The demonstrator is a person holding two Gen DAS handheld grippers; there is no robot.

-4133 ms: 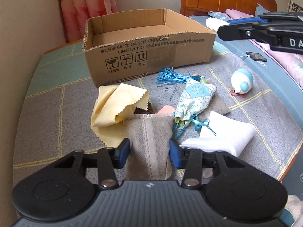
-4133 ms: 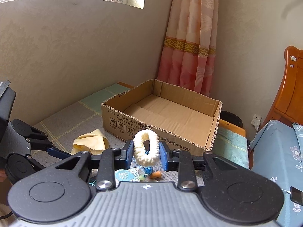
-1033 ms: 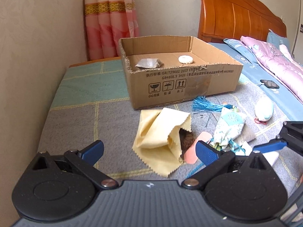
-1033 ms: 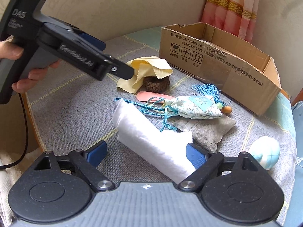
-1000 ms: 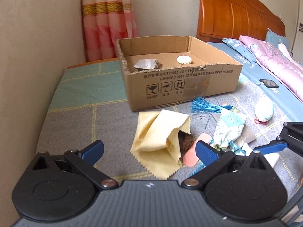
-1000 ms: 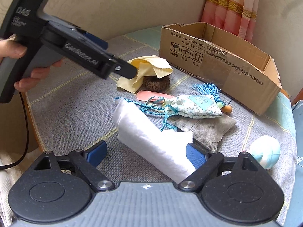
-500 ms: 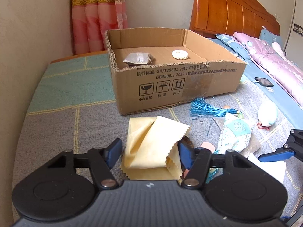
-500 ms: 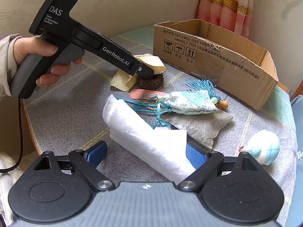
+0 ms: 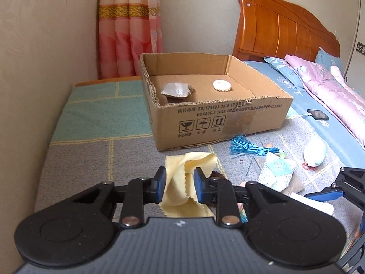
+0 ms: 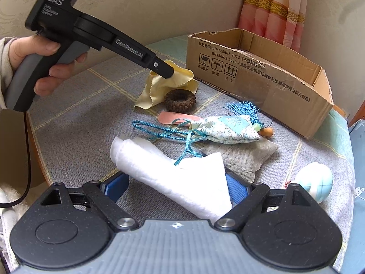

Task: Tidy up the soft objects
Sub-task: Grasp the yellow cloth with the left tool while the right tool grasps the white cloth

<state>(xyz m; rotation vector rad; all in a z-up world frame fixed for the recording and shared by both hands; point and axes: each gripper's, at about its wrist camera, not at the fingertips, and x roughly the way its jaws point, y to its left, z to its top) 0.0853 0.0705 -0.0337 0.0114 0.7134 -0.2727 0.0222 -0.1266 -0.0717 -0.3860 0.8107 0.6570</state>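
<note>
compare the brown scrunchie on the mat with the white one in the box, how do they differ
The brown scrunchie is dark and lies on the mat beside the yellow cloth, not yet packed; the white scrunchie is pale cream and already rests on the floor of the cardboard box. The brown one's centre hole shows plainly; the white one is too small in view to tell. Both are round, ribbed fabric rings lying flat.

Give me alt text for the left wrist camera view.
The left gripper pinches a crumpled yellow cloth on a grey bedspread. Beyond it sits an open cardboard box holding a grey pouch and a cream knitted ring.
</note>
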